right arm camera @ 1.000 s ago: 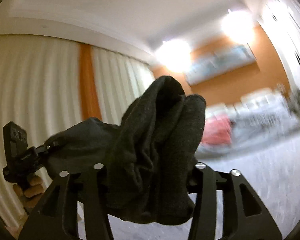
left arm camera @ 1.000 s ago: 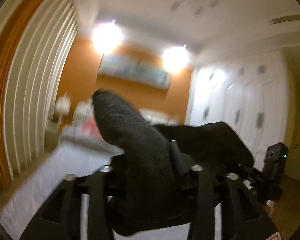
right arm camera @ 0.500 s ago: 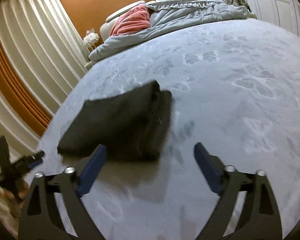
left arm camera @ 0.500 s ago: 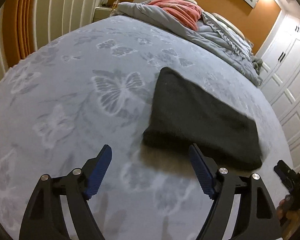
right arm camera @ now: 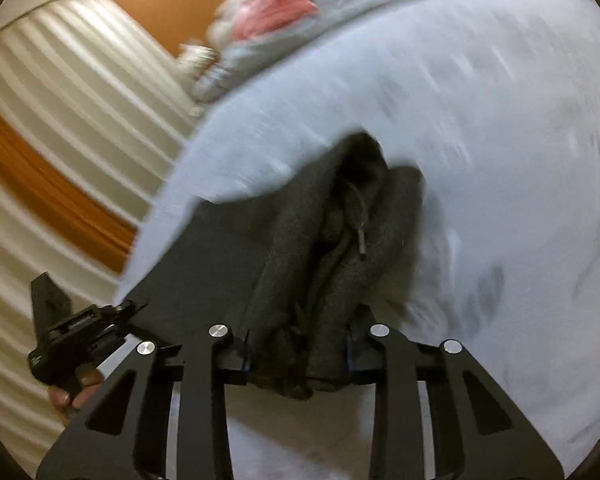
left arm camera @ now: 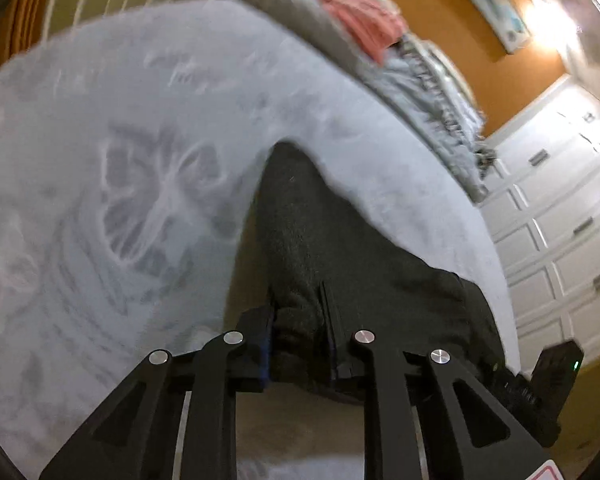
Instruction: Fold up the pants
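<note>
The dark grey pants (left arm camera: pixel 340 248) are folded into a thick bundle over the pale blue butterfly-print bedspread (left arm camera: pixel 140 140). My left gripper (left arm camera: pixel 300 340) is shut on the bundle's near left corner. My right gripper (right arm camera: pixel 298 348) is shut on the near right end of the pants (right arm camera: pixel 332 256), where several stacked layers and a drawstring show. The pants stretch between the two grippers. The right gripper also shows in the left wrist view (left arm camera: pixel 548 384), and the left gripper in the right wrist view (right arm camera: pixel 72 332). Both views are blurred.
A rumpled grey duvet (left arm camera: pixel 432 76) and a pink cloth (left arm camera: pixel 360 20) lie at the head of the bed. White striped curtains (right arm camera: pixel 60 120) hang on the left. White wardrobe doors (left arm camera: pixel 560 208) stand on the right. An orange wall (left arm camera: pixel 492 60) is behind the bed.
Half a second ago both grippers were open above the folded pants lying on the bed. Now both have closed on the near edge of the pants, one at each end.
</note>
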Demonstrator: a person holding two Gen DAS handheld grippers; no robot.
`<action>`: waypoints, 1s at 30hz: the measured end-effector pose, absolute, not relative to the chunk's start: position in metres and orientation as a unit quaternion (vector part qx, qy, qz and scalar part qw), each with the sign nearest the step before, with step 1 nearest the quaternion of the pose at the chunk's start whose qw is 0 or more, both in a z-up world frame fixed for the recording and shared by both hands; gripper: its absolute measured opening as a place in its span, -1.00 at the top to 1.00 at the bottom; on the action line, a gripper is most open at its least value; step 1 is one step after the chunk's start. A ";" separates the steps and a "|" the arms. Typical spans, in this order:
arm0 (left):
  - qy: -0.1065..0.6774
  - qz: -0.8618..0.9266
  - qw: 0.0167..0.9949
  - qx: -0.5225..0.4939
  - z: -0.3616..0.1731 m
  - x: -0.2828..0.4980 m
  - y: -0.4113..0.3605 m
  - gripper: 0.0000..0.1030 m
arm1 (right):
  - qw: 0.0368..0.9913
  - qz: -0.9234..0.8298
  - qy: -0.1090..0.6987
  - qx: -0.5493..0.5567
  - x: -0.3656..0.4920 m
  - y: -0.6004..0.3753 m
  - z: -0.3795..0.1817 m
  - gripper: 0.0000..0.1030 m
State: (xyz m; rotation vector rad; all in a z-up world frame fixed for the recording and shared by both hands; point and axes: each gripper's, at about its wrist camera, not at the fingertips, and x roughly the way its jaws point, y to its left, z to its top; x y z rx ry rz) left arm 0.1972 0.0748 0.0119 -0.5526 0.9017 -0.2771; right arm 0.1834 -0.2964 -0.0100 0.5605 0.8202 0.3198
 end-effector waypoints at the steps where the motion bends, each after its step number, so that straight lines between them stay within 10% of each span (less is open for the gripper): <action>1: 0.426 -0.132 0.858 -0.255 0.016 0.193 0.073 0.67 | 0.872 0.160 0.381 0.261 0.179 -0.299 0.000 0.36; 5: 0.484 -0.066 0.860 -0.148 -0.015 0.193 0.053 0.54 | 0.861 0.094 0.452 0.214 0.183 -0.309 -0.044 -0.01; 16: 0.426 -0.014 0.904 -0.025 -0.001 0.149 0.033 0.49 | 0.896 0.077 0.419 0.126 0.164 -0.270 -0.021 0.50; 23: 0.400 -0.015 0.915 0.055 0.008 0.109 0.023 0.22 | 0.921 0.023 0.374 0.112 0.107 -0.284 0.012 0.40; 30: 0.387 -0.018 0.921 0.045 0.016 0.058 0.026 -0.23 | 0.951 -0.014 0.305 0.054 0.023 -0.269 0.034 -0.52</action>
